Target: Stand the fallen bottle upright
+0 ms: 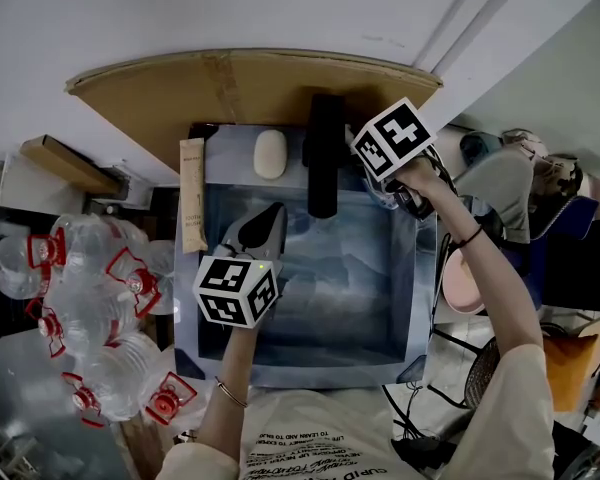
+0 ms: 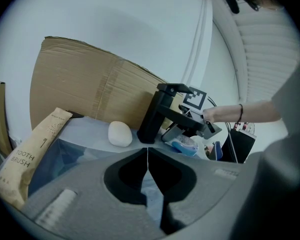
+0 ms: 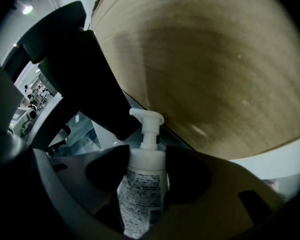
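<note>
The left claw (image 1: pixel 268 220) hovers over the grey metal sink (image 1: pixel 310 373), clenched on nothing, its tips met; further back, at the sink's far right corner, the right claw (image 3: pixel 146 156) grasps the white plastic pump bottle (image 3: pixel 142 184) by its body, pump head pointing onward past the tips, just beside the black faucet (image 1: pixel 325 158); left of the faucet lie a white oval soap bar (image 1: pixel 270 154) and a brown paper toothbrush packet (image 1: pixel 192 196); behind stands a brown cardboard sheet (image 1: pixel 240 83).
</note>
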{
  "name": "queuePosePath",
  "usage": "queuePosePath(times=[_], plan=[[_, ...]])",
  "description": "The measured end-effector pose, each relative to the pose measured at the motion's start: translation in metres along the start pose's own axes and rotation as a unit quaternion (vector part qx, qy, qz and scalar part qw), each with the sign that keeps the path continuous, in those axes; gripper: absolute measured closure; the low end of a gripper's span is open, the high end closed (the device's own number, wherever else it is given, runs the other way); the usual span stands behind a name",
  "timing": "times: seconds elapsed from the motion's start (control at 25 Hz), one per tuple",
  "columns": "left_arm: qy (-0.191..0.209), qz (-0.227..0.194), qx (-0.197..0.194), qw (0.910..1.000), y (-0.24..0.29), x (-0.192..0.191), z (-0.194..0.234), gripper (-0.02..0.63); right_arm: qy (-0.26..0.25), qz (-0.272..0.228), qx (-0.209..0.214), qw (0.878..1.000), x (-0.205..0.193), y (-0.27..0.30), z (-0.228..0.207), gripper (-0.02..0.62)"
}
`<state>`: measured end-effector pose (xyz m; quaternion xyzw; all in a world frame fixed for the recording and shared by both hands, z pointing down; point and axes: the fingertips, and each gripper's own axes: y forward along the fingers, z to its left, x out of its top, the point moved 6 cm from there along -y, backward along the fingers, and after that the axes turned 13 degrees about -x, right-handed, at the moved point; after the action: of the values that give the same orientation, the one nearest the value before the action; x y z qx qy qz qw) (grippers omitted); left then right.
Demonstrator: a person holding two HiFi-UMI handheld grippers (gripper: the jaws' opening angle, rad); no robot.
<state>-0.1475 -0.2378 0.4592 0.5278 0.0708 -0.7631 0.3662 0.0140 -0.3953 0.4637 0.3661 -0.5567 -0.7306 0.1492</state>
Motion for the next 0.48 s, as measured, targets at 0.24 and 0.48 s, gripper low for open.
queuePosePath(times=[0.24, 0.48], plan=[[0.006, -0.001, -0.006, 1.0000, 0.003, 0.003, -0.005, 0.580, 0.013, -0.027, -0.007, 1.000, -0.005, -0.013, -0.003, 0.362], [0.011, -0.004, -0.012, 0.9999, 0.004, 0.005, -0.012, 0.581, 0.042, -0.066, -0.011, 0.997, -0.011, -0.030, -0.009, 0.364]])
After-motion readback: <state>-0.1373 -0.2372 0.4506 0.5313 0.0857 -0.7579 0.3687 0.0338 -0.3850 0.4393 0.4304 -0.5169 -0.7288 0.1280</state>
